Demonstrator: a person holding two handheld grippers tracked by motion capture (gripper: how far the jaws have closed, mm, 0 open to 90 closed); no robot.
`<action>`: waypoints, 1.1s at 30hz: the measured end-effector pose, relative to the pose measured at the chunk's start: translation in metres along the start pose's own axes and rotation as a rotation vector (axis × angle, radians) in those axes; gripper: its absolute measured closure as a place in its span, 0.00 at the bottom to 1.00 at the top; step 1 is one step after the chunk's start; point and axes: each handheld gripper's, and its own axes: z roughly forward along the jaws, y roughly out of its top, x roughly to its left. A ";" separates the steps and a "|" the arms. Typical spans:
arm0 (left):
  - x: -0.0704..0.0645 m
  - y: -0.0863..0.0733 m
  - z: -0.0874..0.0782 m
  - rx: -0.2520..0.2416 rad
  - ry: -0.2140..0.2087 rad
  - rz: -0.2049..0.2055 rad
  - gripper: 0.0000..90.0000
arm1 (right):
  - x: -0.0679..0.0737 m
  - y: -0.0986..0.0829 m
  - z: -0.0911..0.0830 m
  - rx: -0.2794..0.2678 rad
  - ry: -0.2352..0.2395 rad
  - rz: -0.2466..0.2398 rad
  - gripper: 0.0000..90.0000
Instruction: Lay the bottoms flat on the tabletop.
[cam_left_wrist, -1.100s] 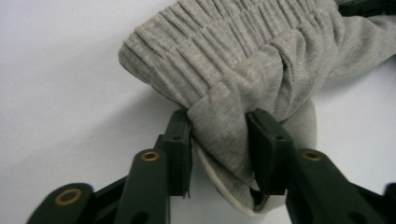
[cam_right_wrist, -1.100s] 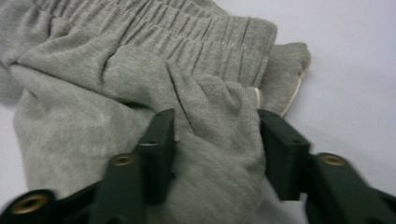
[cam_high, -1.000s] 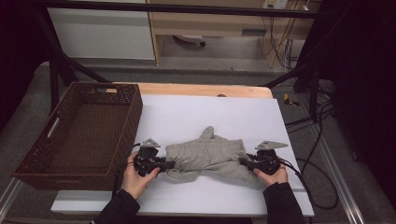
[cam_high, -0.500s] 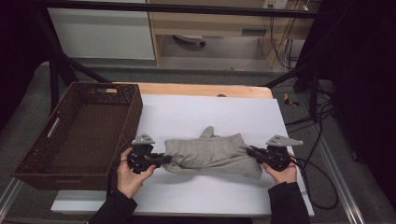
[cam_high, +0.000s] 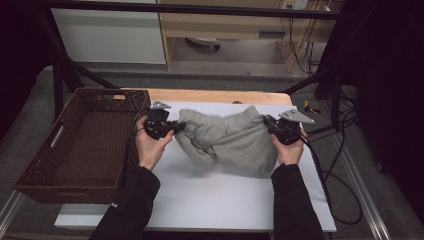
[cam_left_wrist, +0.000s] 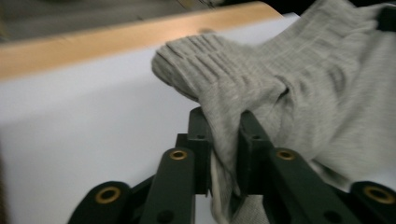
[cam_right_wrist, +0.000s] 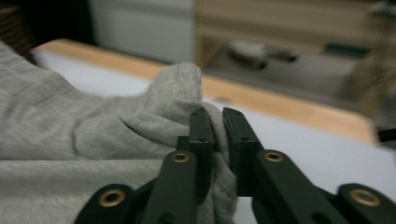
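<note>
A white-topped desk (cam_high: 210, 200) with a wooden strip along its far edge stands on a grey floor, with a pale cabinet and open shelving behind it. In the high view a dark wicker basket (cam_high: 75, 145) sits on the desk's left end, at about nine o'clock from the middle. Half a second ago the grey sweatshirt (cam_high: 230, 140) lay stretched flat near the front of the desk between the two tools; now both hands have carried it toward twelve o'clock and raised it, so it hangs in a sagging bundle between them over the desk's middle. The left tool (cam_high: 172, 126) grips the cloth's left end just beside the basket's near-right rim; the right tool (cam_high: 270, 125) grips the right end at about three o'clock.

In the left gripper view the white desk top and wooden strip lie behind. The left tool (cam_left_wrist: 223, 140) has its jaws nearly together, with a fold of the grey knit pinched between them; a ribbed cuff (cam_left_wrist: 196, 60) juts out toward eleven o'clock, and the rest of the garment spreads to the right.

In the right gripper view the shelving is a blur behind. The right tool (cam_right_wrist: 218, 135) is clamped tight on a bunched edge of the sweatshirt (cam_right_wrist: 70, 135), whose bulk falls away to the left.
</note>
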 end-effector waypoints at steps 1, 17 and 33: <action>0.004 0.000 0.004 -0.002 0.009 -0.039 0.70 | 0.000 0.001 0.007 0.021 -0.012 -0.003 0.73; -0.023 -0.078 0.006 0.145 -0.146 0.003 0.15 | 0.026 -0.052 -0.034 0.162 0.244 0.021 0.28; -0.055 -0.103 0.036 0.176 -0.176 0.033 0.48 | 0.053 -0.079 -0.052 0.251 0.321 -0.028 0.37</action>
